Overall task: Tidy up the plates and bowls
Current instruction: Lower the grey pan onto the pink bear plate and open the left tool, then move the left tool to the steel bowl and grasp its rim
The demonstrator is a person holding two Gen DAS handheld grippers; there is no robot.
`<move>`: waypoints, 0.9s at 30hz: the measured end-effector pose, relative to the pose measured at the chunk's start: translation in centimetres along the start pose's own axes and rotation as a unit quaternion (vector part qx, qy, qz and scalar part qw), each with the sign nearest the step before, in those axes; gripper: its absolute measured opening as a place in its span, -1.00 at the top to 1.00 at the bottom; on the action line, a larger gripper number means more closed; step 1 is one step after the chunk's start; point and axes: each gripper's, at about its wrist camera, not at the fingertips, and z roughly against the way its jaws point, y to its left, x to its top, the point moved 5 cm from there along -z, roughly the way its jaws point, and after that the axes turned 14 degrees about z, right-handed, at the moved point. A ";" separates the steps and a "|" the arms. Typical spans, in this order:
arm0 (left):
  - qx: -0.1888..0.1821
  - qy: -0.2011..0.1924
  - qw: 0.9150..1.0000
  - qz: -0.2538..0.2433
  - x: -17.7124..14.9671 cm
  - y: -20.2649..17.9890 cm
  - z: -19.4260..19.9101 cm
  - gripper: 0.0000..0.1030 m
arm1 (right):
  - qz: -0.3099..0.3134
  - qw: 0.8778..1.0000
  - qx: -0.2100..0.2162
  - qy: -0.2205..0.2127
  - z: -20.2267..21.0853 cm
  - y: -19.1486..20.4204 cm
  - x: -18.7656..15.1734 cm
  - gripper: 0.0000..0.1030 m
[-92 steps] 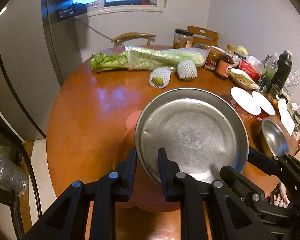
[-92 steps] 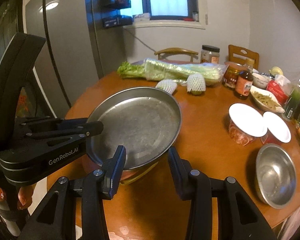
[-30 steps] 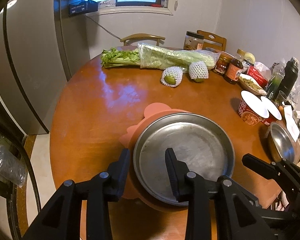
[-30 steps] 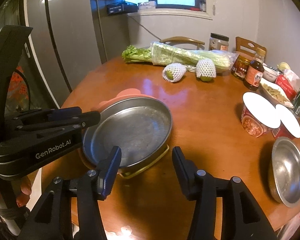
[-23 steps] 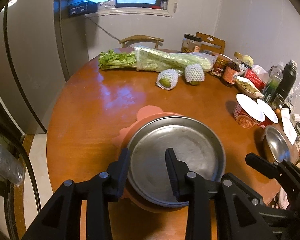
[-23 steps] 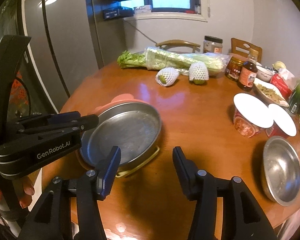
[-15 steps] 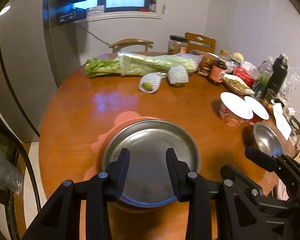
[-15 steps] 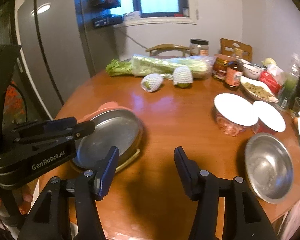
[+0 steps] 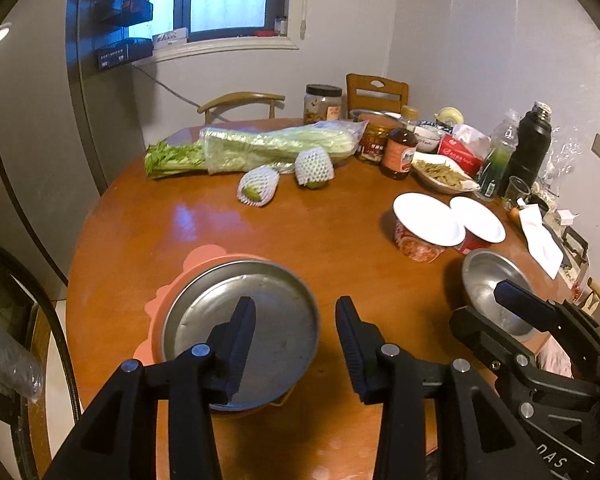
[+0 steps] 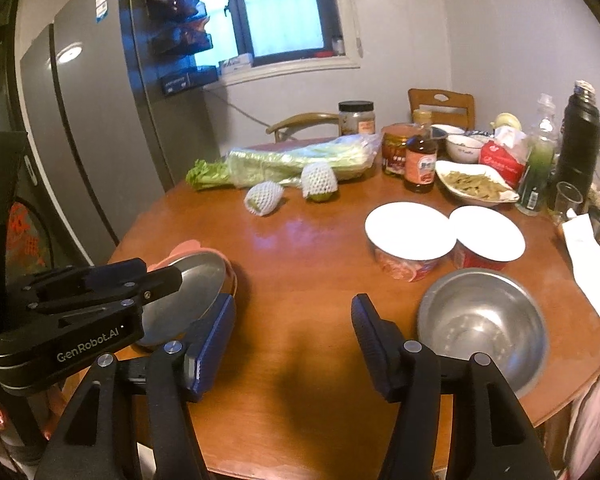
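Note:
A round steel plate (image 9: 260, 320) lies on a pink dish (image 9: 204, 256) near the table's left front edge. My left gripper (image 9: 296, 340) hovers above the plate's right rim, its jaws opening, with nothing gripped. A steel bowl (image 10: 480, 320) sits at the right front of the table. My right gripper (image 10: 294, 340) hangs over bare table between the steel plate (image 10: 188, 296) and the bowl, its jaws opening and empty. Two red cups with white lids (image 10: 408, 232) stand just behind the bowl.
Bagged celery (image 9: 276, 148) and two net-wrapped fruits (image 9: 258, 186) lie at the back. Jars, a sauce bottle (image 9: 398, 154), a dish of food (image 10: 476, 188), a black flask (image 10: 578, 140) and a glass crowd the back right. A fridge (image 10: 80, 140) stands to the left.
The steel plate was set down on the pink dish and both grippers let go of it. Both pulled back and up, their jaws widened, and the views swung right toward the steel bowl.

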 end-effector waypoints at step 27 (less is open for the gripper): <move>-0.031 -0.008 0.999 -0.038 -0.5 -9.1 3.1 0.14 | -0.069 0.993 -0.081 -0.049 8.3 -10.9 -2.5 -0.27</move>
